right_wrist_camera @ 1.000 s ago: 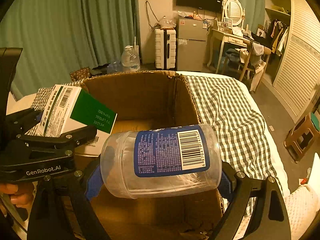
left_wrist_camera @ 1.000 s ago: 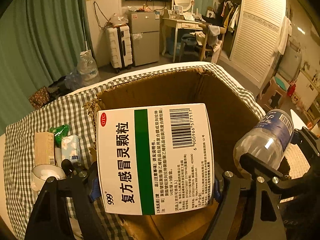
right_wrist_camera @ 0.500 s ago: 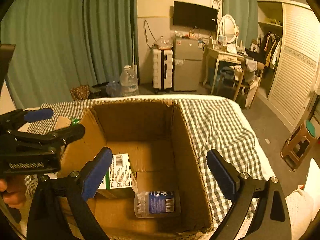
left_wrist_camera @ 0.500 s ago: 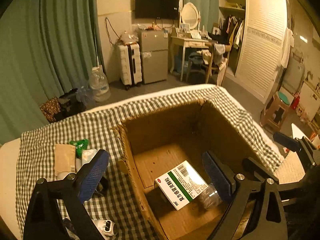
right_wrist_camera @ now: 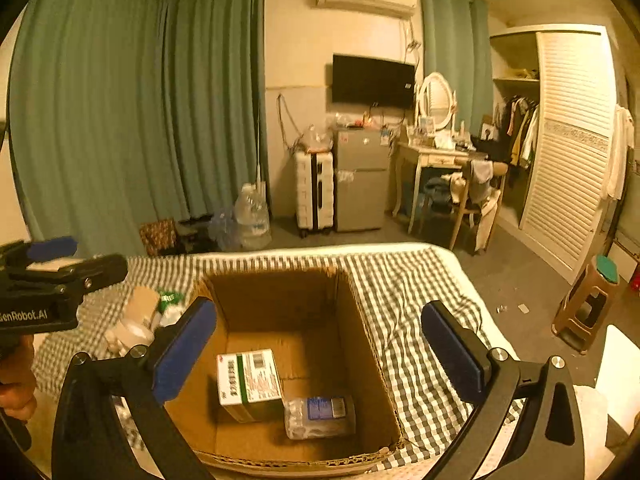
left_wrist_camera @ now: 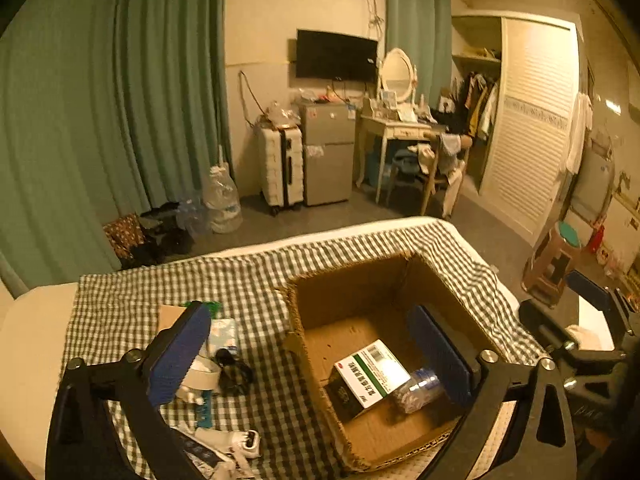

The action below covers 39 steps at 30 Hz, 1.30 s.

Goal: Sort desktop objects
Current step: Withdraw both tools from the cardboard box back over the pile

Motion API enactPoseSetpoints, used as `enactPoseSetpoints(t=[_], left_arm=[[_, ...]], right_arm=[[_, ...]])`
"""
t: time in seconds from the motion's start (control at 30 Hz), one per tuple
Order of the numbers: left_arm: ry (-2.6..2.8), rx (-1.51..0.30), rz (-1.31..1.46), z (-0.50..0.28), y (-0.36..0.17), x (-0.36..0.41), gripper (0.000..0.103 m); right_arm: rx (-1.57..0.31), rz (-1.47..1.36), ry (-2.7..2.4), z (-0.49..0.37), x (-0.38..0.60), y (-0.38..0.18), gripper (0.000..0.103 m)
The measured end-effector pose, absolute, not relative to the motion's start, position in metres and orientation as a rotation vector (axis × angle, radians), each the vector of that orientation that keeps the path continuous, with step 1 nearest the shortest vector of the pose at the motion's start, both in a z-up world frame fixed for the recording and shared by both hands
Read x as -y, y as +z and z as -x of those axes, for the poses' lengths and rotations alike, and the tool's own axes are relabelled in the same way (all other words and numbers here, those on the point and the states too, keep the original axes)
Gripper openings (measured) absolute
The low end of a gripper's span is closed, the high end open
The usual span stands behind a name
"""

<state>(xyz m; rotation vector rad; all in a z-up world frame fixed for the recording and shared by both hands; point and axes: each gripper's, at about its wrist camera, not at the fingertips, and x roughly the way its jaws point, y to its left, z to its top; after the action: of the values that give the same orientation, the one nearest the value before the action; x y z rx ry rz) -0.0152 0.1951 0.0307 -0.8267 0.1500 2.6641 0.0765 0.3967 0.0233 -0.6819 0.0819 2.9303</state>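
Inside the cardboard box [right_wrist_camera: 360,344], which stands on the checked cloth [right_wrist_camera: 404,292], two things are already seen lying on the floor of it: one white-and-green medicine carton [right_wrist_camera: 248,380] and, just beside it and seemingly touching it, one clear plastic bottle [right_wrist_camera: 320,416] on its side. The same pair is shown in the left wrist view, where the medicine carton [left_wrist_camera: 372,372] is propped on a darker thing beneath it (what that is cannot be told). The left gripper [left_wrist_camera: 316,360] is spread wide with nothing between its pads, its jaws having just been opening, and the right gripper [right_wrist_camera: 324,352] is likewise spread and empty, its jaws also having just been opening. So much of the sorting is judged done; the rest is not. On the cloth to the left of the box a small heap is left unsorted: one brown flat packet [left_wrist_camera: 170,316], one green wrapper [left_wrist_camera: 210,306], one pale tissue pack [left_wrist_camera: 224,334], one roll of tape [left_wrist_camera: 202,376], one small black item [left_wrist_camera: 234,374], and some white things at the near edge that are too blurred to be counted. One box, two grippers and two stowed items are thus counted.
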Motion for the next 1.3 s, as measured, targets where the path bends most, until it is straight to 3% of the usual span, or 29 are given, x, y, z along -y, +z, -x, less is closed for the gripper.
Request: enactPoseSetpoints(t=[0.47, 0.77, 0.97, 1.3], left_arm=[[2.827, -0.128, 0.712, -0.014, 0.077, -0.121, 0.103], [2.966, -0.297, 0.568, -0.031, 0.082, -0.066, 0.103], [2.991, -0.351, 0.612, -0.027, 0.072, -0.036, 0.103], [2.951, -0.205, 0.751, -0.002, 0.045, 0.027, 0.103]], right_arm=[[-0.183, 0.478, 2.967, -0.11, -0.369, 0.071, 0.103], [-0.25, 0.346, 3.07, -0.114, -0.333, 0.083, 0.103], [-0.348, 0.082, 3.109, -0.122, -0.306, 0.085, 0.103], [-0.139, 0.234, 3.205, -0.093, -0.24, 0.073, 0.103]])
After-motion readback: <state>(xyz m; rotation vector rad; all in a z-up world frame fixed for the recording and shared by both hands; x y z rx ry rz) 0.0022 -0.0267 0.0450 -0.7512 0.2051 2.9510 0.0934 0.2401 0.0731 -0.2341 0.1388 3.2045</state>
